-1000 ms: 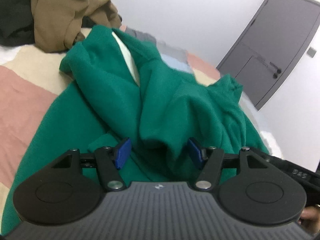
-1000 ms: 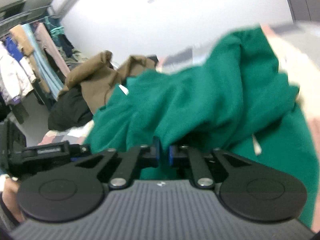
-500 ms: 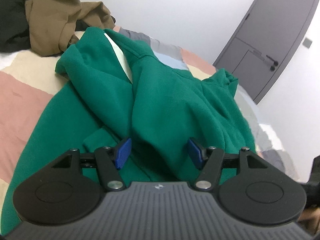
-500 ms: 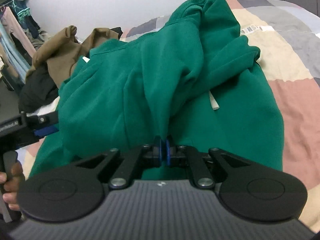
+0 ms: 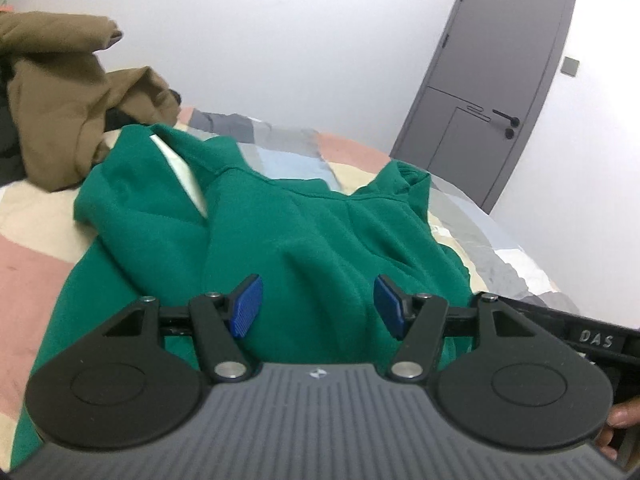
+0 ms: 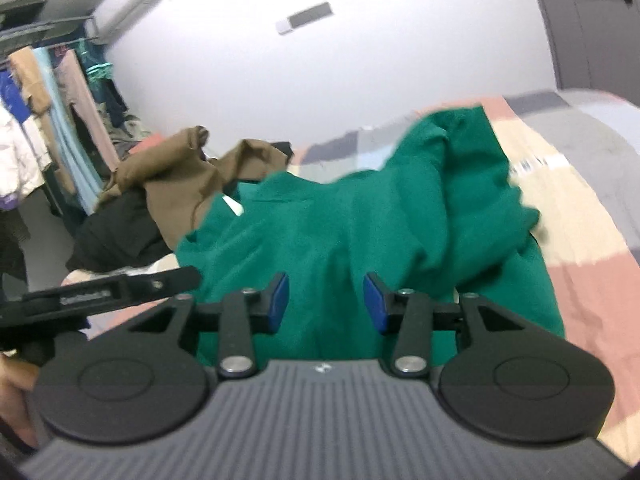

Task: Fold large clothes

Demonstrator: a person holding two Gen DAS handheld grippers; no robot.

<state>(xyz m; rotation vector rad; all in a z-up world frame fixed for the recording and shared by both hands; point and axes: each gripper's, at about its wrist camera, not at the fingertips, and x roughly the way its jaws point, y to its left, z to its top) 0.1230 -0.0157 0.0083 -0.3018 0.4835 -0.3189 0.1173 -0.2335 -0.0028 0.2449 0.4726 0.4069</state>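
The green hoodie (image 5: 304, 236) lies rumpled on the bed (image 5: 36, 240). Left hand-held gripper (image 5: 318, 306) stands wide, empty; right hand-held gripper (image 6: 325, 300) is opening (nothing pinched). Best smooth the bunched fabric before regrasping an edge.

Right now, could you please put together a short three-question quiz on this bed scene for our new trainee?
1. True or false: the green hoodie lies spread on the patchwork bedspread.
2. Multiple choice: which garment lies heaped beyond the hoodie? A) a brown garment B) a red coat C) a yellow towel
3. Fill in: the door behind the bed is ____ in colour.

Key
1. True.
2. A.
3. Grey.

Trainer's note: the left tongs stand open above the cloth; the right tongs are opening, pads clear of the fabric.
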